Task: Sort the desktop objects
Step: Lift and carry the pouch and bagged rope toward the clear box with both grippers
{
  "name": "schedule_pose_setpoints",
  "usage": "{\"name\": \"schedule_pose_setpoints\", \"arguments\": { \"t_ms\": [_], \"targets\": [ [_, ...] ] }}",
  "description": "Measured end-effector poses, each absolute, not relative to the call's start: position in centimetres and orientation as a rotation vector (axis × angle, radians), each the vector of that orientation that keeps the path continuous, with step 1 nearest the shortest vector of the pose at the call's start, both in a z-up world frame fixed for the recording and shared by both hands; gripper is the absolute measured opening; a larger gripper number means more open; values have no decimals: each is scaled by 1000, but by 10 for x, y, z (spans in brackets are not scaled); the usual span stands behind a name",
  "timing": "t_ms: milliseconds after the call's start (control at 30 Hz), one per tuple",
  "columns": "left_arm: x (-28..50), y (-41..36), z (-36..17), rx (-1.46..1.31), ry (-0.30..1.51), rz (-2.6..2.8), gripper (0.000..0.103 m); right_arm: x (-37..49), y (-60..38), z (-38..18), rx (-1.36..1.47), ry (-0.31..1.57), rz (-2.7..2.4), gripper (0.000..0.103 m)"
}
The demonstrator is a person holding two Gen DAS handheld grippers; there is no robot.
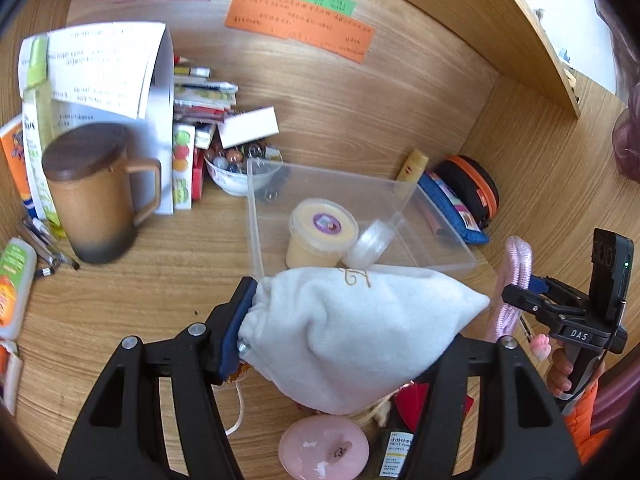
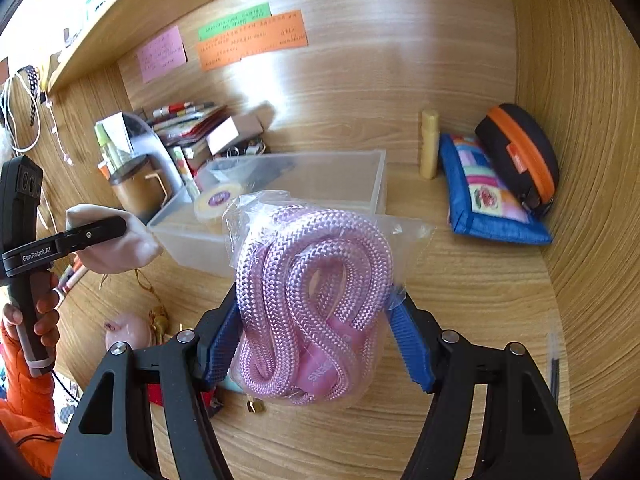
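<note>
My left gripper point(image 1: 340, 332) is shut on a white fleece pouch point(image 1: 352, 332) and holds it above the desk, just in front of a clear plastic box point(image 1: 256, 216). The box holds a yellow tub point(image 1: 320, 236) with a purple label and a small clear lid point(image 1: 370, 244). My right gripper point(image 2: 316, 344) is shut on a bagged coil of pink rope point(image 2: 312, 304), held above the desk right of the pouch. The rope also shows in the left wrist view point(image 1: 514, 280), the pouch in the right wrist view point(image 2: 116, 244).
A brown lidded mug point(image 1: 92, 196), papers, books and a bowl of marbles point(image 1: 236, 168) crowd the back left. A blue patchwork pouch point(image 2: 488, 196), a black-orange case point(image 2: 520, 156) and a yellow tube point(image 2: 430, 144) stand at the back right. A pink round lid point(image 1: 324, 448) lies near me.
</note>
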State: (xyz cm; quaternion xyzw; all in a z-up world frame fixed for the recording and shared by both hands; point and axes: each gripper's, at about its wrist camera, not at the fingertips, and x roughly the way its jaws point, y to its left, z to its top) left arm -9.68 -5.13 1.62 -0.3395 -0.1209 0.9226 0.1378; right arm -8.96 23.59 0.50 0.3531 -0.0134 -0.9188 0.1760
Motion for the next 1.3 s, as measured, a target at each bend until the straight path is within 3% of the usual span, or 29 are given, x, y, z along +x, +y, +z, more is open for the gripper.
{"name": "schedule_pose_setpoints", "arguments": {
  "t_ms": [800, 1300],
  "targets": [
    [-132, -70, 36, -906, -458, 2677, 62, -135, 237, 33, 863, -79, -2647, 66],
    [-172, -43, 11, -1025, -352, 2579, 62, -167, 220, 26, 892, -46, -2629, 66]
  ]
}}
